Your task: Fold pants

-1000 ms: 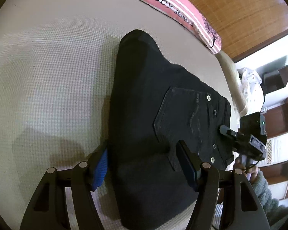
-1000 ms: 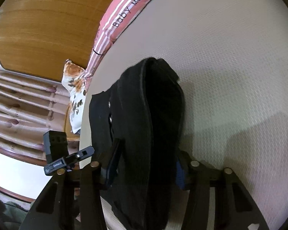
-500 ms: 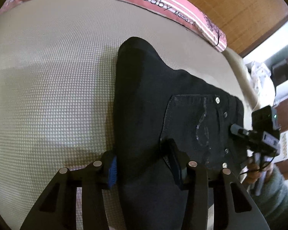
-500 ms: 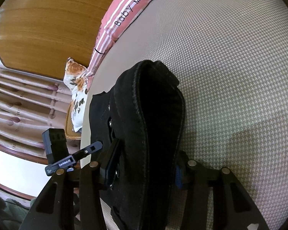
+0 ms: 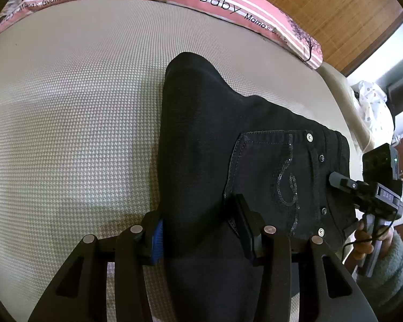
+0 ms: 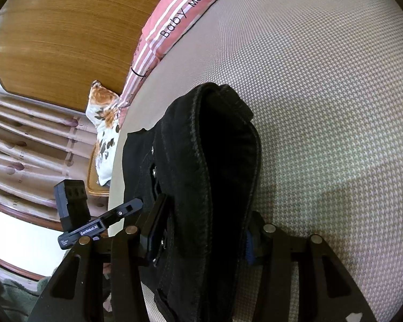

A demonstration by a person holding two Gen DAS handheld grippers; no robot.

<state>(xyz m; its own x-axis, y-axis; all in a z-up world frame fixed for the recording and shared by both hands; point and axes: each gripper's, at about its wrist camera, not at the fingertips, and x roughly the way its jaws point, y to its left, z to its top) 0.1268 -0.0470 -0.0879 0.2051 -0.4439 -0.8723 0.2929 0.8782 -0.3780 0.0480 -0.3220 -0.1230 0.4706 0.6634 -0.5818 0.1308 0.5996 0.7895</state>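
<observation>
Black folded pants (image 5: 215, 134) lie on a beige checked bed cover, back pocket with sequin stitching facing up. My left gripper (image 5: 198, 222) is shut on the near edge of the folded cloth, blue pad on the left and black pad by the pocket. In the right wrist view the pants (image 6: 201, 147) bulge up as a thick fold, and my right gripper (image 6: 204, 225) is shut on that bundle at the waistband end. The right tool's body (image 5: 373, 187) and the hand holding it show at the pants' right edge. The left tool's body (image 6: 94, 225) shows at the left.
The beige bed cover (image 5: 67, 107) spreads wide to the left and far side. A pink striped pillow (image 5: 228, 2) lies along the far edge against a wooden headboard (image 5: 335, 13). A floral cushion (image 6: 104, 123) sits past the bed's corner.
The left jaws have narrowed from wide apart onto the pants' near fold, and that view has tipped up a little. The right gripper keeps its hold and has not moved.
</observation>
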